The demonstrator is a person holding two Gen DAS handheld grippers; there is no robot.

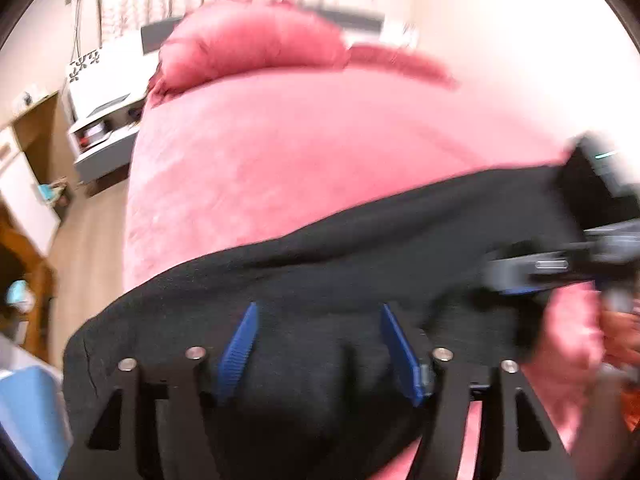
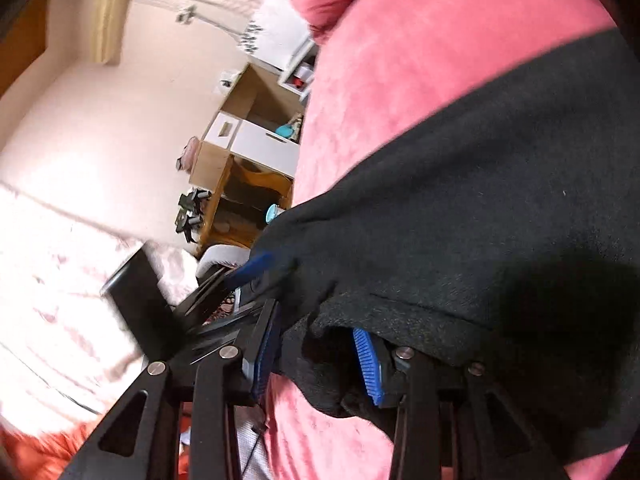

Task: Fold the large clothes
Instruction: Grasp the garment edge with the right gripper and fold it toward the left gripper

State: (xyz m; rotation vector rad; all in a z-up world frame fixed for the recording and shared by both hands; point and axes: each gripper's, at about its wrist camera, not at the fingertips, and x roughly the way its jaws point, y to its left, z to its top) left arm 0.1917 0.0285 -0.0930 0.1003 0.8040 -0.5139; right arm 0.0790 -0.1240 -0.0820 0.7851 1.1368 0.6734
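From the left wrist, the left gripper (image 1: pixel 318 340) hangs over a black garment (image 1: pixel 320 248) spread on the pink bedcover (image 1: pixel 280 152), its 2 blue pads wide apart and pressing nothing. From the right wrist, the right gripper (image 2: pixel 320 360) stands part-open, a fold of cloth loose between its fingers. I judge a fold just laid; next, each needs a fresh edge.

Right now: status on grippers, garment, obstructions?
Left gripper open over black garment, no pinch. Right gripper open, cloth loose between its pads. Garment spread on pink bedspread. Nothing in the way.
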